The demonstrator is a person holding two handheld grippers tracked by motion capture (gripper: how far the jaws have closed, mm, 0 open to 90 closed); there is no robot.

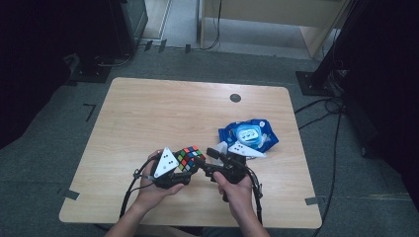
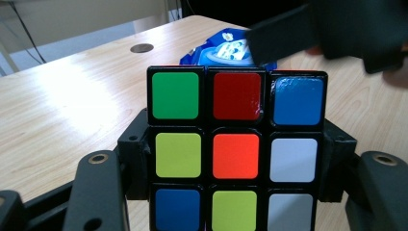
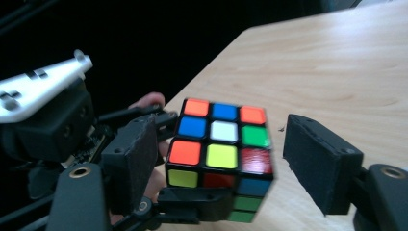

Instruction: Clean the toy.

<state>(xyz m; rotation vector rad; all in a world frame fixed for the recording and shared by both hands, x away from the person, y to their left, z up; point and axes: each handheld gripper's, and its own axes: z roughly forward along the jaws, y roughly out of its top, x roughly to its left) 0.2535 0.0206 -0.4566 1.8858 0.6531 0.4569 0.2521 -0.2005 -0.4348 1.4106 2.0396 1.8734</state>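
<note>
The multicoloured plastic puzzle cube (image 2: pixel 235 151) is clamped between the left tongs (image 1: pixel 185 167), above the desk (image 1: pixel 148 113). The right tongs (image 3: pixel 216 163) are spread apart around its upper layer, untouching. Next, closing on that layer and twisting seems required.

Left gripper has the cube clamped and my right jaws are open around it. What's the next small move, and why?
Probably close the right gripper on the cube's top layer. Its jaws stand open on either side of the cube, a gap showing at the right pad, while the left gripper clamps the cube from below. With the base held firm, a grip there would likely let you twist that layer.
</note>
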